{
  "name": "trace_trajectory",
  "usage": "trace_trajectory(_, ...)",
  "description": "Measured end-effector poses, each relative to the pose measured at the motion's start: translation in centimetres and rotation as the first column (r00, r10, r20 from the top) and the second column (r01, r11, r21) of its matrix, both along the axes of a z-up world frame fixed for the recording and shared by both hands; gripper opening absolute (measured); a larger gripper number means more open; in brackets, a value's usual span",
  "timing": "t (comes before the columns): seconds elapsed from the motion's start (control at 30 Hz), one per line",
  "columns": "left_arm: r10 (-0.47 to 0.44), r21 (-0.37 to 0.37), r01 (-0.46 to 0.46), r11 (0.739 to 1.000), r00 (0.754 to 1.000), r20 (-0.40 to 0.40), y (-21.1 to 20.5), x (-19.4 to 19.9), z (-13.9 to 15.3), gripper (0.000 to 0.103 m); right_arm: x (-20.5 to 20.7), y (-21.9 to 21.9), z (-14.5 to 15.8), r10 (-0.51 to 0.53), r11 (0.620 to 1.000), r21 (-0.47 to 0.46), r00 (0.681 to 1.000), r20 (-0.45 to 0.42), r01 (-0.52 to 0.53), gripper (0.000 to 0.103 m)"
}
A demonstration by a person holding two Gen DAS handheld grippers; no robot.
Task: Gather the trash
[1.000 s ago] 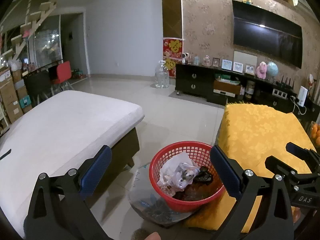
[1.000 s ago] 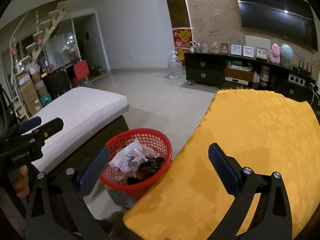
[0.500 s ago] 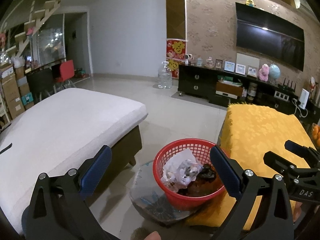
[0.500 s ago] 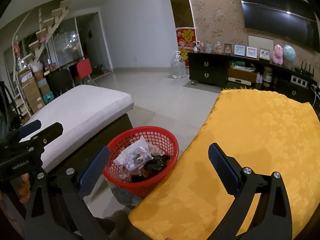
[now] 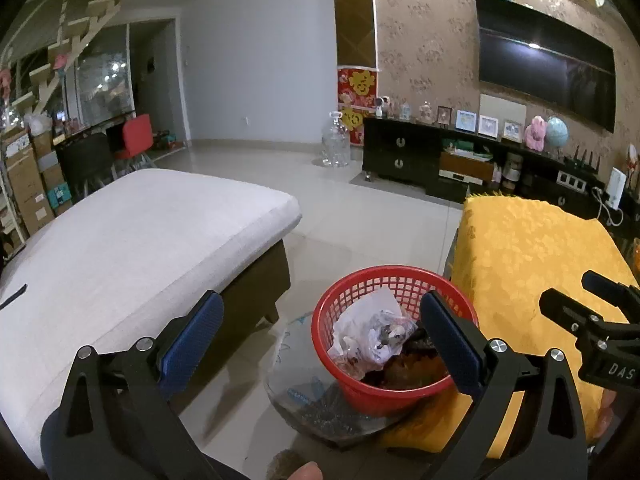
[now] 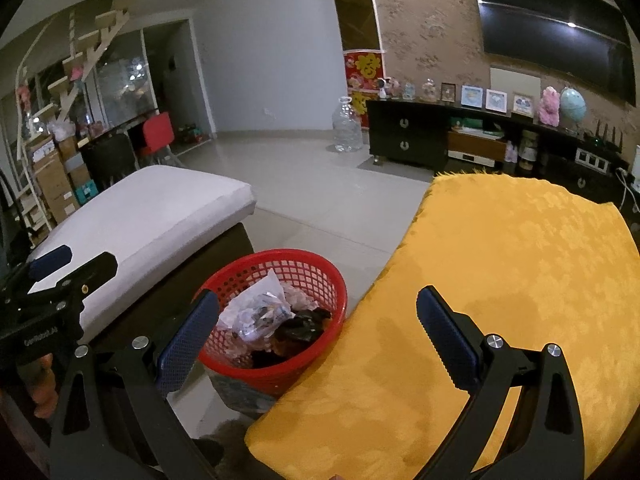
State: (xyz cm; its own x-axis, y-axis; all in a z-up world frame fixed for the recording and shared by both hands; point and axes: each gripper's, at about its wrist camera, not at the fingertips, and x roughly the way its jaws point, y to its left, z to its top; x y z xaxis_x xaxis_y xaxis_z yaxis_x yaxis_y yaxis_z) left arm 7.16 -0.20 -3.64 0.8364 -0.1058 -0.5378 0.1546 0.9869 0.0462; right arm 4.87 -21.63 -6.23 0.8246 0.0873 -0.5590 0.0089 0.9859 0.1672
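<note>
red mesh basket (image 5: 394, 322), yellow floral-pattern cloth (image 6: 520, 280), white cushion (image 5: 132, 236), blue gripper pads (image 5: 190, 338), blk TV cabinet (image 5: 404, 156)

Glossy floor tiles (image 5: 392, 216) are gleaming beside a red plastic mesh basket (image 5: 360, 280) holding crinkled clear plastic wrap (image 5: 376, 328); a yellow patterned cloth (image 6: 520, 280) is lying matt.

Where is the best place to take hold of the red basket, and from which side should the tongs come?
Probably the near rim of the red basket, from above with the left tongs, one finger inside and one outside. The rim is thin, open and bare there; trash fills the middle, and the yellow cloth crowds its right side.
</note>
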Motion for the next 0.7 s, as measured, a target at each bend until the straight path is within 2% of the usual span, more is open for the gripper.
trace_trajectory(0.7, -0.012, 0.0, 0.012, 1.0, 1.0, -0.016, -0.2, 0.31, -0.53, 0.095, 0.2, -0.27, -0.6, -0.003, 1.0, -0.005, 1.0, -0.021, 0.003, 0.096)
